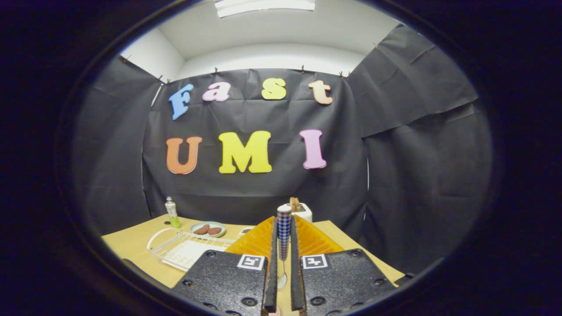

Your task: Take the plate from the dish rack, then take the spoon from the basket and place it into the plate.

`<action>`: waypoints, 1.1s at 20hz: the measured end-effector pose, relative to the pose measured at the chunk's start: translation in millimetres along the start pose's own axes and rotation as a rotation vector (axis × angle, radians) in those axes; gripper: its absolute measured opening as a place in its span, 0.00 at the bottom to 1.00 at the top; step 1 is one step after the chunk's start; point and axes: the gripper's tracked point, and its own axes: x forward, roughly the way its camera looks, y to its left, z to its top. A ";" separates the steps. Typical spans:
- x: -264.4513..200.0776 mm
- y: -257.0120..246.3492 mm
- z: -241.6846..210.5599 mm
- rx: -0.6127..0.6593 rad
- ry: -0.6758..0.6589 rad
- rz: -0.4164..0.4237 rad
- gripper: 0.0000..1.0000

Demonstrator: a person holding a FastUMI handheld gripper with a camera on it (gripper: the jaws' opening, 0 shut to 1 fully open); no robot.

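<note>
Two orange fingers point(307, 239) of the gripper point(283, 245) stand close together and press on the checked blue-and-white handle of the spoon point(283, 232), which stands upright between them; its thin metal stem drops below the handle, and what looks like the bowl hangs low between the black finger mounts. So the gripper is clamped on the spoon, held above the wooden table point(131, 241).

Just beyond the fingers, a white toaster point(303, 211) with slices in it sits at the table's far edge. Off to the left lies a white wire dish rack point(184, 250). I cannot tell whether it holds a plate. Past the rack is a small pale-green plate point(208, 228) carrying two brown pieces of food point(208, 230), and further left a small tube or bottle point(171, 213) stands upright. A basket I cannot make out.

As a judgement, the spoon is in carry and placing remains. The grip sits on the smooth handle alone, with the weight hanging below; a quick swing could let the spoon pivot or slip. Lowering it blind, since the fingers hide what lies beneath, could miss the target plate.
</note>
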 end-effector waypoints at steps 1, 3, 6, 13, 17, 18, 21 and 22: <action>-10.0 14.6 -10.2 0.003 0.005 0.021 0.17; -26.6 46.0 -36.3 0.026 0.027 0.068 0.17; -38.9 77.8 -69.6 0.041 0.061 0.116 0.17; -25.1 115.7 -130.8 -0.027 0.172 0.161 0.18; -20.5 104.6 -140.7 -0.017 0.184 0.126 0.18; -20.0 101.8 -141.9 -0.003 0.191 0.122 0.19; -20.5 95.1 -143.2 0.023 0.202 0.121 0.20; -21.6 92.7 -142.6 0.035 0.201 0.123 0.20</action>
